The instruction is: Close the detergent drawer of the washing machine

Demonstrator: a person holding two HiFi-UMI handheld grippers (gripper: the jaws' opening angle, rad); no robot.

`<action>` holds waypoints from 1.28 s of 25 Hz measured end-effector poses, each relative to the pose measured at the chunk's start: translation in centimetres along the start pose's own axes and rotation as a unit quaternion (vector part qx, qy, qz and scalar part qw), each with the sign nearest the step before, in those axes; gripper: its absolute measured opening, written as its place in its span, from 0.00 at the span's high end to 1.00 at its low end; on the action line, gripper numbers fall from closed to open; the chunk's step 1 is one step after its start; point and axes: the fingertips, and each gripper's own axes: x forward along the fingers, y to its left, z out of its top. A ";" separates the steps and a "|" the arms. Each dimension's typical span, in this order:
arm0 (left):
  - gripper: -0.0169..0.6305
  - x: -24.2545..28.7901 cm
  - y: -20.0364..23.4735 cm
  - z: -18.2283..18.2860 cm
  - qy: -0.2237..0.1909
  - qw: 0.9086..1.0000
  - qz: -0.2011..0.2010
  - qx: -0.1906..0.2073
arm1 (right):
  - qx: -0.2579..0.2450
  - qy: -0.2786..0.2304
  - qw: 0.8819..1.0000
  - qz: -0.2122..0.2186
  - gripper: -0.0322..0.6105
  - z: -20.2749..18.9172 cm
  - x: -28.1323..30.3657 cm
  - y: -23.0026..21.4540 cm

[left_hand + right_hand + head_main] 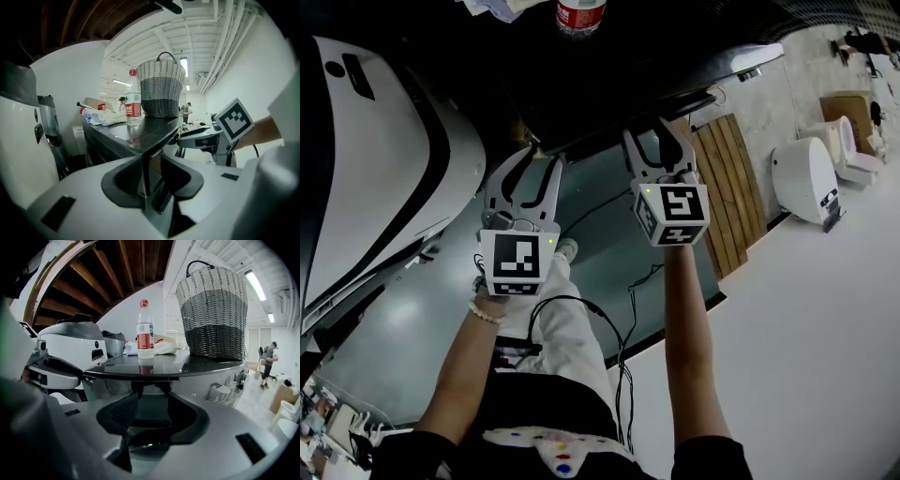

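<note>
Washing machine (628,70) dark-topped, bottle (145,336) with unreadable red label, left tool (542,156) spread, right tool (646,129) spread

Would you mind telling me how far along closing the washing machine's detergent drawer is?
Done: nothing visible yet. In hand: the left gripper and right gripper hover open and empty before the washing machine, apparently touching nothing. Left: the drawer cannot be made out on the dark front, so finding it and pushing it shut likely remains.
</note>
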 end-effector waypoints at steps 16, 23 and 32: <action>0.82 -0.3 0.5 0.6 -0.011 0.999 -0.030 0.002 | 0.003 0.000 1.000 -0.030 0.91 0.6 0.0 1.2; 0.96 -1.8 0.4 2.8 -0.029 0.997 -0.065 0.006 | -0.002 0.012 0.999 -0.045 0.94 1.6 -1.9 2.5; 0.96 -5.0 -0.1 6.1 -0.038 0.995 -0.095 0.020 | -0.001 -0.022 0.998 -0.062 0.94 5.6 -6.9 5.9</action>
